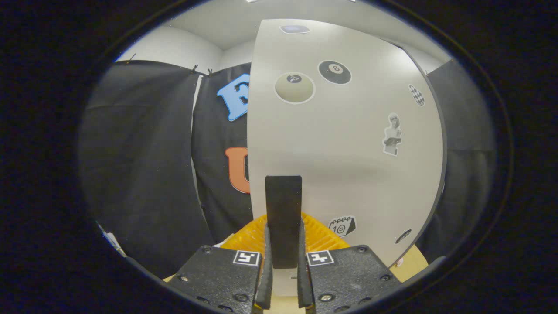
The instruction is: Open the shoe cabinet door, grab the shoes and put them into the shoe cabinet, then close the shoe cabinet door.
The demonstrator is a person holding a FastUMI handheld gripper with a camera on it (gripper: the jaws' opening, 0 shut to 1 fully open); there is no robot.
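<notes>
Two fingers of claw (pixel 283 266) clamped on dark upright handle (pixel 283 218), cabinet door (pixel 348 144) just ahead

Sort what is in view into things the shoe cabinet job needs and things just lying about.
Job:
- pale grey cabinet door with stickers
- black upright bar handle on that door, clamped between both fingers of the tool

Lying about:
- yellow ribbed plastic item just beyond the fingers
- tan surface beneath the door
</notes>
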